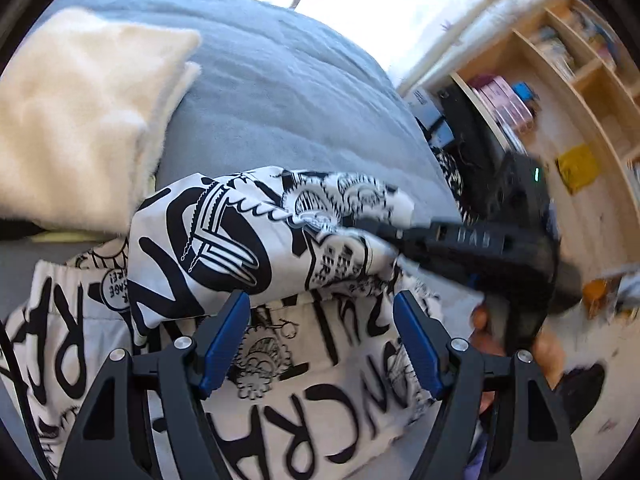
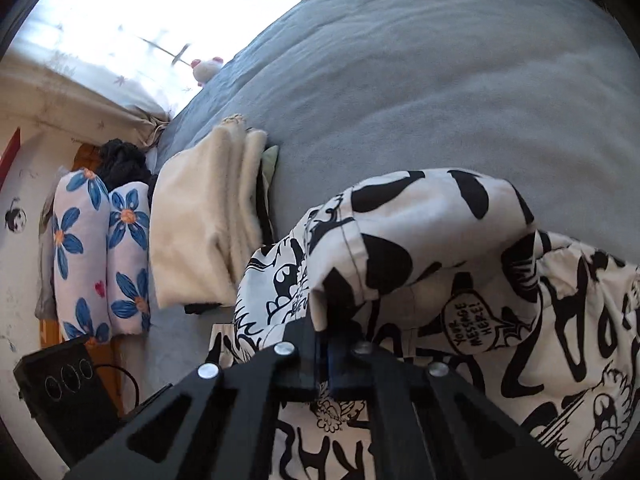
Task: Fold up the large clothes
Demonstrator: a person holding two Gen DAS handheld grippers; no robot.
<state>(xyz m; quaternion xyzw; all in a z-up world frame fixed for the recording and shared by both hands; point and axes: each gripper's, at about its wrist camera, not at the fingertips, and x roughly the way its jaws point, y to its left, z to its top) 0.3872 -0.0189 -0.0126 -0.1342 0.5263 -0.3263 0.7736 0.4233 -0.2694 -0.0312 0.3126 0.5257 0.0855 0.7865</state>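
A white garment with black graffiti print (image 1: 224,240) lies on a grey bed cover (image 1: 280,92). My left gripper (image 1: 320,312) is open, its blue fingertips (image 1: 224,332) just above the cloth, holding nothing. My right gripper (image 2: 326,344) is shut on a fold of the same printed garment (image 2: 420,240) and lifts it over the rest of the cloth. In the left wrist view the right gripper (image 1: 460,240) reaches in from the right, its tips in the raised fold.
A cream fluffy folded blanket (image 1: 80,120) lies on the bed, also seen in the right wrist view (image 2: 200,220). Two blue-flowered pillows (image 2: 100,256) and a black box (image 2: 68,388) sit beside the bed. Wooden shelves (image 1: 560,60) stand beyond the bed edge.
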